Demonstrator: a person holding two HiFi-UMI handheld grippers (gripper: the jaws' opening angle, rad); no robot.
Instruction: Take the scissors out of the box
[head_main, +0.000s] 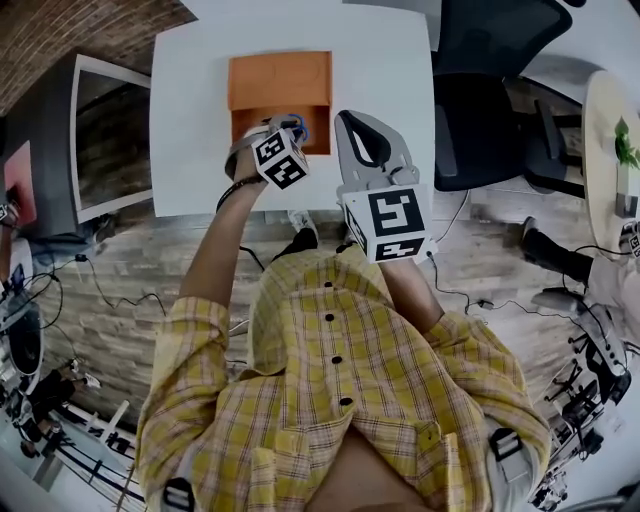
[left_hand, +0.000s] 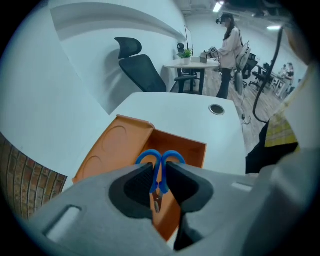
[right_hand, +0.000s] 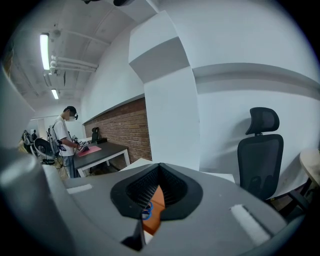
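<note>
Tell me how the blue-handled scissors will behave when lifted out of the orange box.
The blue-handled metal scissors look rigid and light, so they likely lift without sagging. Pinched just below the handle loops by the left gripper, the blades may swing.

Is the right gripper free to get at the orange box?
Probably yes: the right gripper is shut and empty beside the orange box, nothing between; the left gripper holds the scissors above it.

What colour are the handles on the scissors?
Blue. The scissors' looped handles show best in the left gripper view.
</note>
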